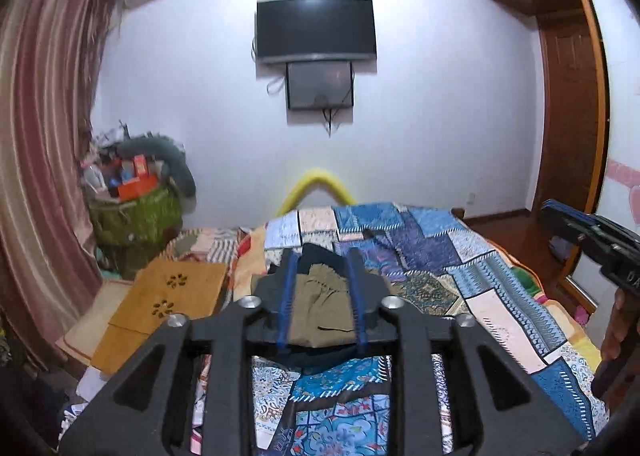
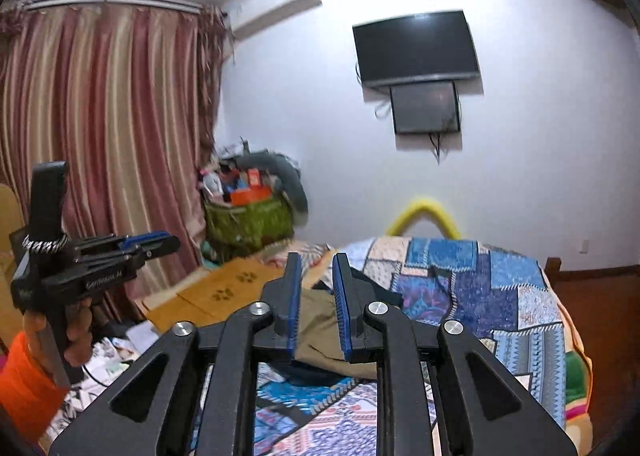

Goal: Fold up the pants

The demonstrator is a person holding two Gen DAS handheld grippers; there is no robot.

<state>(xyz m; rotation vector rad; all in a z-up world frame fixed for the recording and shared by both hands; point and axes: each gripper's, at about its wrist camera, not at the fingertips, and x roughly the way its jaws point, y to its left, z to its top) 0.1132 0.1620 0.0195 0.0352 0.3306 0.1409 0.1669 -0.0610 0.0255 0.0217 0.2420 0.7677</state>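
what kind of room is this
Most likely a home bedroom: a bed under a patchwork quilt with olive pants lying on it, a wall-mounted TV, striped curtains and a wooden wardrobe.

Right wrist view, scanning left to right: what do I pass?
Left hand-held gripper → striped pink curtain → green basket of clutter → olive-brown pants → black wall-mounted TV → blue patchwork quilt.

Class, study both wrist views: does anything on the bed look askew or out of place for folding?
Yes: the olive-khaki pants lie crumpled in a heap on the patchwork quilt, partly over a dark garment, not spread flat.
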